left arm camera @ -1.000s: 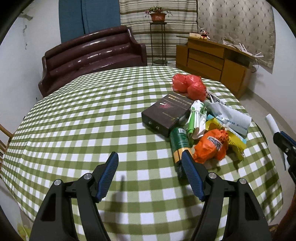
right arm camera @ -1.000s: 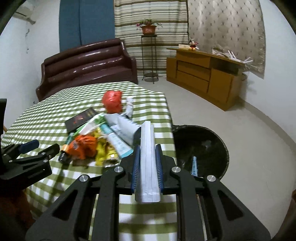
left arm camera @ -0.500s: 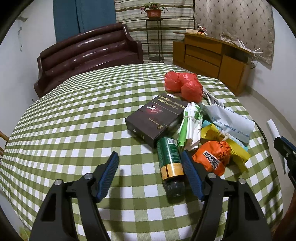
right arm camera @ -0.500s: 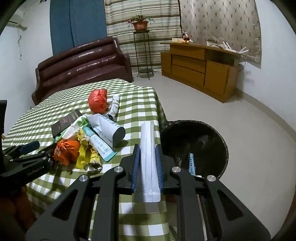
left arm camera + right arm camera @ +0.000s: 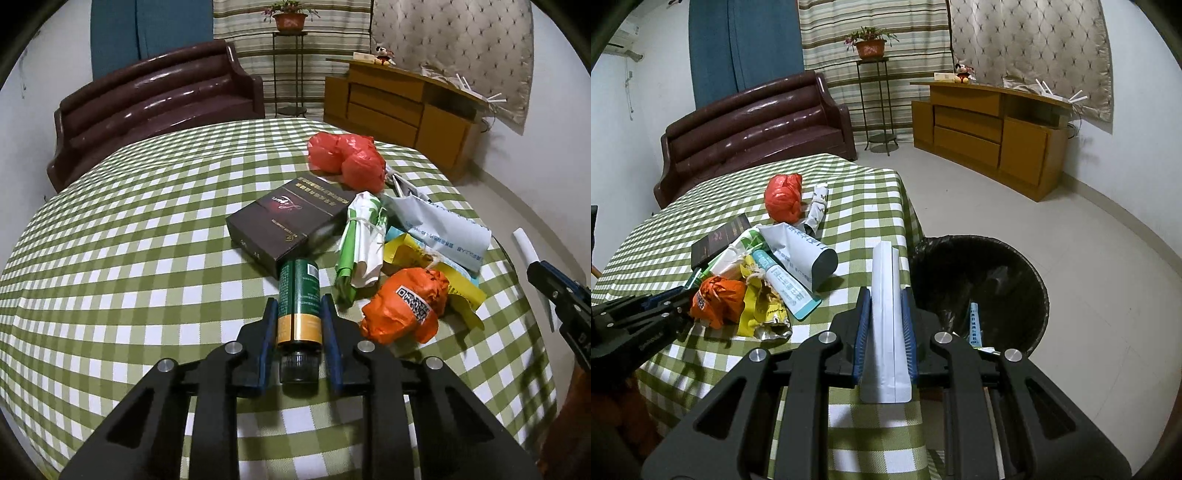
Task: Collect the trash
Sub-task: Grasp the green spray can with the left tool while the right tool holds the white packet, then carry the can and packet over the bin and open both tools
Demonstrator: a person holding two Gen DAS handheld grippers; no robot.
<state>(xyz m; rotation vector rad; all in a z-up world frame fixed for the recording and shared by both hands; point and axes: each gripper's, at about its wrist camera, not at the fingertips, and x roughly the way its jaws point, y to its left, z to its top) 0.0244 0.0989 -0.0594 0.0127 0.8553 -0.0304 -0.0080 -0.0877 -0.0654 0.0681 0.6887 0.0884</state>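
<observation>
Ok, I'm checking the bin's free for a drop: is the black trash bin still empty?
No: in the right wrist view the black trash bin already holds a blue-and-white wrapper near its front edge.

A QR code (image 5: pixel 413 305) shows on the orange wrapper (image 5: pixel 402 310). Print on the dark box (image 5: pixel 288 221), green bottle (image 5: pixel 299 291) and other packets is too small to read.

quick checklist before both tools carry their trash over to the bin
1. Left tool shut on the bottle: ok; its jaws have just closed onto it.
2. Bottle off the table: not ok, it looks to be lying on the cloth.
3. Right tool shut on the white packet: ok.
4. Bin open, beside the table: ok.
5. Packet over the bin: not ok, it sits over the table edge.
6. Bottle cap tight: cannot tell.
</observation>
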